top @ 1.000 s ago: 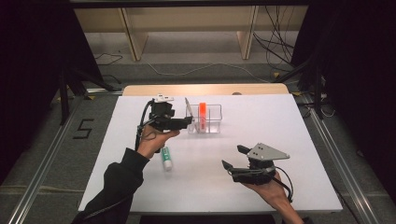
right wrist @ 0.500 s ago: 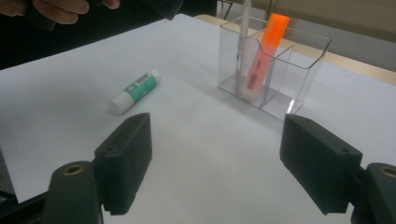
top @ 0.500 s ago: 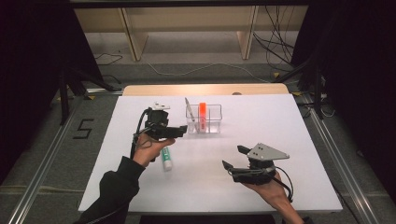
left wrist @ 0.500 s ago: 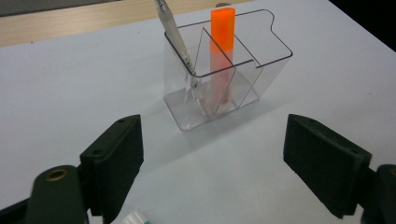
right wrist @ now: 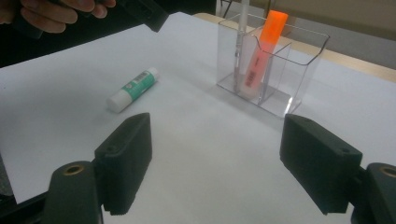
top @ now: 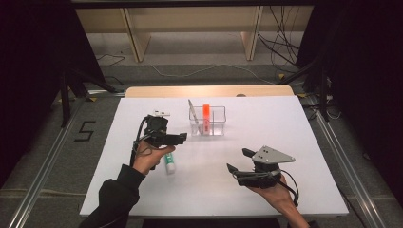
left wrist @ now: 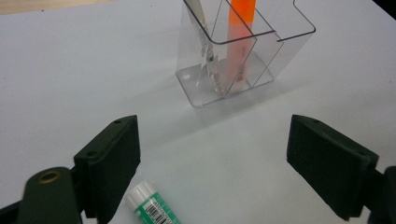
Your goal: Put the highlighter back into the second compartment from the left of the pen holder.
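A white counter (top: 285, 142) stands in a dark room, with a wooden frame on the floor behind it. A clear holder (top: 207, 121) sits toward the far middle of the counter; its compartments carry an upright orange marker (top: 206, 117) and a white pen (top: 192, 113) that leans out to the holder's left. A glue stick (top: 169, 163) lies flat on the counter, near the holder on the person's side and to its left.

Change since the earlier frames: the left gripper (top: 179, 137) has drawn back from the holder's left wall and sunk toward the glue stick, and its jaws have just been opening; they now stand wide apart with nothing between them. In the left gripper view the glue stick (left wrist: 152, 206) lies just below the left-hand jaw. The right gripper (top: 240, 161) rests well to the holder's right and nearer the person, unmoved, its jaws apart and empty.

Reading: the placing at the holder appears finished, and the glue stick is probably the next item to pick up.
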The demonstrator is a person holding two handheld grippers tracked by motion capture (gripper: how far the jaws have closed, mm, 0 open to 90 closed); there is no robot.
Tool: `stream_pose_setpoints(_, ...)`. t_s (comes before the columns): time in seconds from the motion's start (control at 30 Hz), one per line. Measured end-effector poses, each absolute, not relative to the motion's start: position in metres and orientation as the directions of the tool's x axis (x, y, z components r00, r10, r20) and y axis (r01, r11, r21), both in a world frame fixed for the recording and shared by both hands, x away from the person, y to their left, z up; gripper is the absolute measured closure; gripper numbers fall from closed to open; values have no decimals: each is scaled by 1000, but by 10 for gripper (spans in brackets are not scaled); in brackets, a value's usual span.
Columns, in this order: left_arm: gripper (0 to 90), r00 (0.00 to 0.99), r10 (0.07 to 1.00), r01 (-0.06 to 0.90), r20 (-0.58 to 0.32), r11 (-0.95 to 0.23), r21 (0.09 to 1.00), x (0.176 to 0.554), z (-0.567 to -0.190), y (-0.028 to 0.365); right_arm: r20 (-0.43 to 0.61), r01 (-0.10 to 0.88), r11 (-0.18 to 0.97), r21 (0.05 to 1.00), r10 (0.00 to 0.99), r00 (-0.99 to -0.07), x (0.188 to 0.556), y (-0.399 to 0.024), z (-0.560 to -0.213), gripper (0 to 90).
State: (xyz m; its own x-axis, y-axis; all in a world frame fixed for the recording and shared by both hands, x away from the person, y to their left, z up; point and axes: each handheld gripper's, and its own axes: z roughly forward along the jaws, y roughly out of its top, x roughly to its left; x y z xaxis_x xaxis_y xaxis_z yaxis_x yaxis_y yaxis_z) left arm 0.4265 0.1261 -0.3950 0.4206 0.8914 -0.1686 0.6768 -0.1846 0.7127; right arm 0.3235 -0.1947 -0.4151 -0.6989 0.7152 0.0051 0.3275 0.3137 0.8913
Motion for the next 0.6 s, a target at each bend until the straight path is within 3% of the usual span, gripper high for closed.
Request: stream_pose_setpoints(0.6,155,387,906,727,-168,-188,661,418,-415,134,5,333,312,890,723,-691,323,-198,-416,261)
